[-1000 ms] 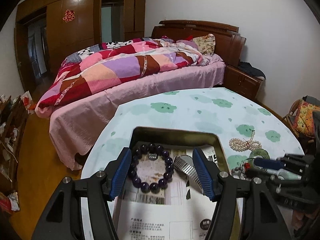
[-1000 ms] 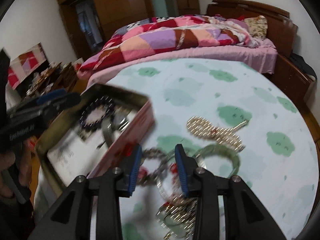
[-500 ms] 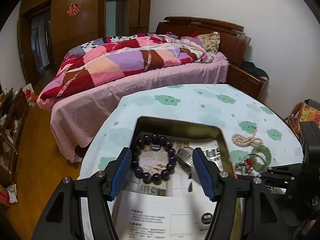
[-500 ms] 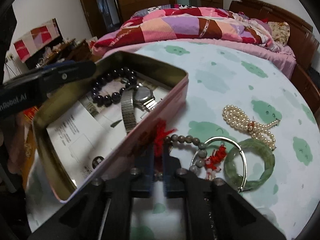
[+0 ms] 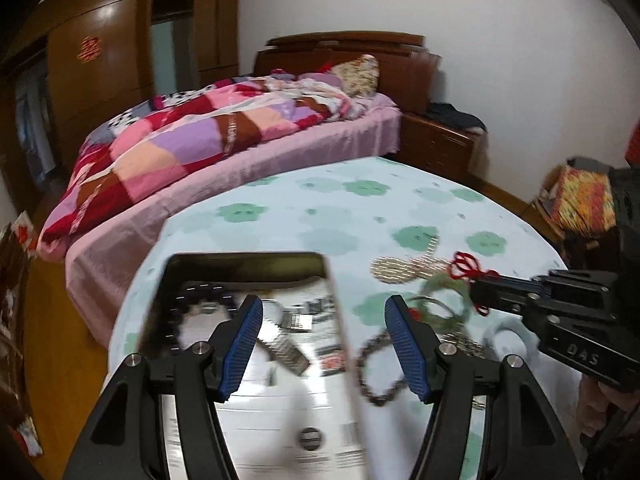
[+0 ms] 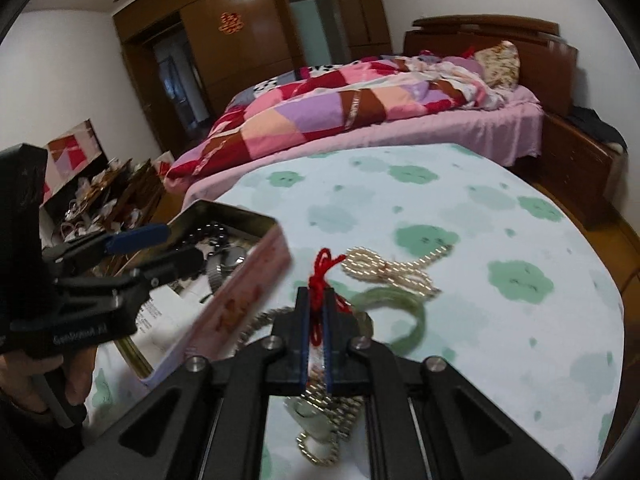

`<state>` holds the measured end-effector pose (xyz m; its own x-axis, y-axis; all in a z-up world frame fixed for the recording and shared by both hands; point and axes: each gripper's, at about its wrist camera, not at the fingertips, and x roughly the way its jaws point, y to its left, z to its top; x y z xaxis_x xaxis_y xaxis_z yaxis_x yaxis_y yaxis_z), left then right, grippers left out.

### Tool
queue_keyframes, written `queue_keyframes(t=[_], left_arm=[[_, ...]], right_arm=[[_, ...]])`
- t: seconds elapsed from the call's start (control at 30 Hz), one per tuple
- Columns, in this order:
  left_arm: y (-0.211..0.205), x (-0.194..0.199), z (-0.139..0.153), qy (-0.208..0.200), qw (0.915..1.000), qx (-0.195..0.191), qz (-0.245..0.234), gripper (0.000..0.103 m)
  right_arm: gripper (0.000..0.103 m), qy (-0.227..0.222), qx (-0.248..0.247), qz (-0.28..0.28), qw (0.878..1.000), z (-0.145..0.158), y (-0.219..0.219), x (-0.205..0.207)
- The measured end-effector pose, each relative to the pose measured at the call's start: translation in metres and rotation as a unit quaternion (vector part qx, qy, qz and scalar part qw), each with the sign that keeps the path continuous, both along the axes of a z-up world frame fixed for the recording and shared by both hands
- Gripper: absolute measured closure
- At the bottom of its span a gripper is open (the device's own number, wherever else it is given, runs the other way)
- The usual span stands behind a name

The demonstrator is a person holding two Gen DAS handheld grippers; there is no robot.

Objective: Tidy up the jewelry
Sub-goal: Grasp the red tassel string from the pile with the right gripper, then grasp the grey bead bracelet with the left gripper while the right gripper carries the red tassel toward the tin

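Note:
An open metal tin (image 5: pixel 248 258) (image 6: pixel 256 280) lies on the table and holds a dark bead bracelet (image 5: pixel 200 300) and a metal watch (image 5: pixel 282 350). My left gripper (image 5: pixel 322 344) is open and empty over the tin's right edge. My right gripper (image 6: pixel 316 312) is shut on a red cord (image 6: pixel 322 268) (image 5: pixel 466 266) tied to a grey bead bracelet (image 5: pixel 374 368), lifted just above the table. A pearl necklace (image 6: pixel 384 268) (image 5: pixel 400 270) and a green jade bangle (image 6: pixel 396 312) lie beside it.
A pile of chain jewelry (image 6: pixel 324 424) lies under my right gripper. The round table (image 6: pixel 460 208) has a cloth with green clouds. A bed (image 5: pixel 224 136) stands behind it, and a cluttered shelf (image 6: pixel 108 192) to the left.
My right gripper has risen with the red cord pinched in it, pulling the bead bracelet up. My left gripper has shifted right, from over the tin's middle to its right edge.

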<state>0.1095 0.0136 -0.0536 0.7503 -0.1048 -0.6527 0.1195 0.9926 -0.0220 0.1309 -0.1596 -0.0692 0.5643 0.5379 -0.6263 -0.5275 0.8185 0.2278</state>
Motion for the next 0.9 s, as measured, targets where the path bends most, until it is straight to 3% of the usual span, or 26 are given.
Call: queue_keyframes(t=[0.27, 0.33, 0.4, 0.47, 0.67, 0.73, 0.77, 0.8, 0.83, 0.9], left_arm=[[-0.044, 0.009, -0.016, 0.029, 0.9989, 0.028, -0.023, 0.039], [-0.052, 0.009, -0.02, 0.034, 0.9986, 0.032, -0.026, 0.043], [-0.058, 0.012, -0.026, 0.048, 0.9979, 0.031, -0.031, 0.055], [-0.063, 0.016, -0.034, 0.066, 0.9968, 0.031, -0.034, 0.06], [-0.072, 0.023, -0.052, 0.097, 0.9942, 0.033, -0.033, 0.064], [-0.078, 0.024, -0.056, 0.092, 0.9938, 0.057, -0.028, 0.064], [-0.079, 0.024, -0.055, 0.09, 0.9941, 0.054, -0.028, 0.066], [-0.079, 0.025, -0.056, 0.091, 0.9942, 0.05, -0.029, 0.082], [-0.079, 0.026, -0.058, 0.097, 0.9937, 0.047, -0.03, 0.088], [-0.081, 0.026, -0.062, 0.096, 0.993, 0.058, -0.037, 0.092]], right_arm=[[0.096, -0.003, -0.002, -0.034, 0.999, -0.009, -0.027, -0.005], [0.096, -0.005, 0.0, -0.039, 0.999, -0.01, -0.032, -0.005], [0.096, -0.005, 0.003, -0.041, 0.999, -0.011, -0.036, -0.005], [0.096, -0.006, 0.007, -0.041, 0.999, -0.012, -0.038, -0.006], [0.096, -0.015, 0.014, -0.044, 0.999, -0.016, -0.043, -0.01], [0.096, -0.017, 0.018, -0.044, 0.999, -0.016, -0.045, -0.011], [0.096, -0.018, 0.019, -0.043, 0.999, -0.015, -0.045, -0.012], [0.096, -0.02, 0.02, -0.042, 0.999, -0.015, -0.045, -0.013], [0.096, -0.021, 0.022, -0.04, 0.999, -0.014, -0.045, -0.013], [0.096, -0.025, 0.023, -0.038, 0.999, -0.012, -0.045, -0.015]])
